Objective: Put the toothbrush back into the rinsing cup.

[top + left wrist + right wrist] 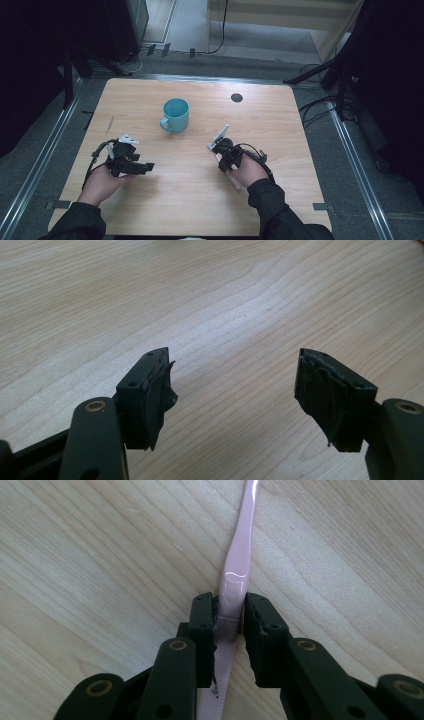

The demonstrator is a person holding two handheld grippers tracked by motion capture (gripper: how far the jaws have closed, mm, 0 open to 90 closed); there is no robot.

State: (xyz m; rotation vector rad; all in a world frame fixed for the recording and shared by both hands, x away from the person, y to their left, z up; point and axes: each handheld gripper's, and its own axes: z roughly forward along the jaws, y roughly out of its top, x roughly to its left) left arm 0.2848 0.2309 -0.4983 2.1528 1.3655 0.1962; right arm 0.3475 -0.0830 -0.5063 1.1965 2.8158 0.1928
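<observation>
On the near right part of the pale wooden table (200, 200) we see the right gripper (223, 150), pointing down at the wood, jaws pinched on a slim pink plastic toothbrush (235, 580). From the right gripper view we read the brush lying flat on the wood, bristle end clamped between the two black pads (256, 630), handle running up and cut off by the top edge. From the high view, most of it is hidden under the hand and gripper; only a pink bit sticks out beside the right hand (248, 171), near the sleeve. We can't tell whether the brush is lifted at all.

Near left, the left gripper (150, 166) sits in the left hand (102, 182), jaws spread wide with bare wood between them in its own view; frayed pads (162, 390). A teal ceramic mug with handle (175, 114) stands upright farther back, between the two grippers and apart from both. A dark round hole (237, 97) marks the far right of the tabletop.
</observation>
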